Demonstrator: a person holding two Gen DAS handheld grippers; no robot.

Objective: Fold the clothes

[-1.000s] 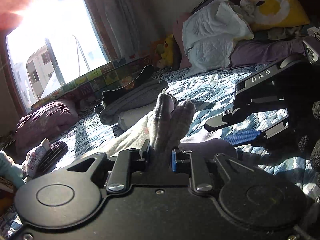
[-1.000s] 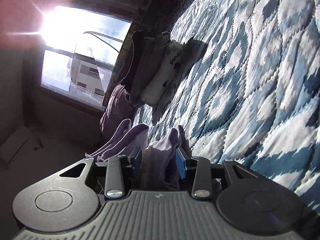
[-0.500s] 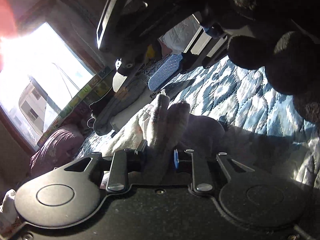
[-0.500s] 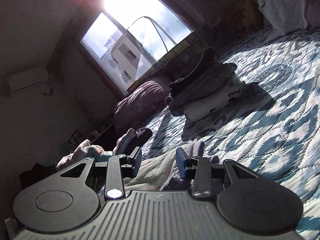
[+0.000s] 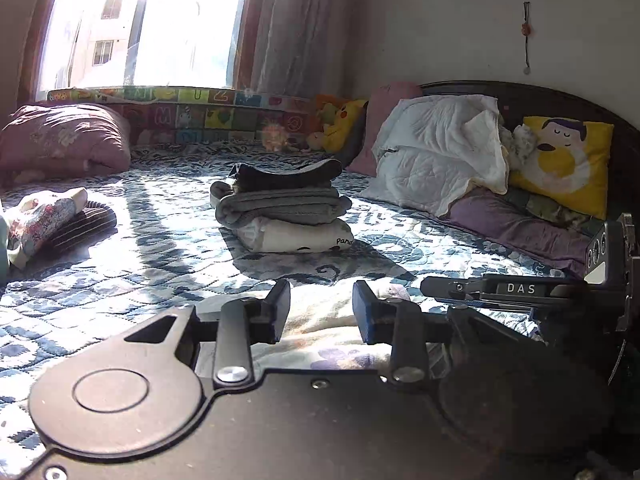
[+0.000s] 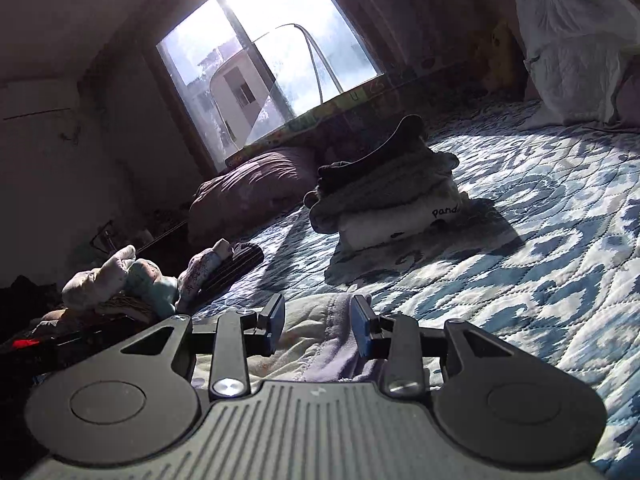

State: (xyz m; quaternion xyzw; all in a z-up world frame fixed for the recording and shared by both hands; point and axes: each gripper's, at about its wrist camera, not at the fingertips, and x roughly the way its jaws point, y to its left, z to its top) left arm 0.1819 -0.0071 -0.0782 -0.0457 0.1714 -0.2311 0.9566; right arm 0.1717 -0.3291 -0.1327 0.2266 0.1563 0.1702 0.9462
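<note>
Now both grippers, left (image 5: 321, 306) and right (image 6: 317, 316), stand spread, having let go of the cream garment (image 5: 320, 316), which lies on the quilt (image 6: 540, 280) beneath them; that fold looks laid, short of the stack (image 5: 282, 210).

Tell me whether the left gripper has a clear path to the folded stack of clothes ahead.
Probably yes. The left gripper is open and empty, and only bare sunlit quilt lies between it and the folded stack. The right gripper sits off to the side, out of that line.
</note>
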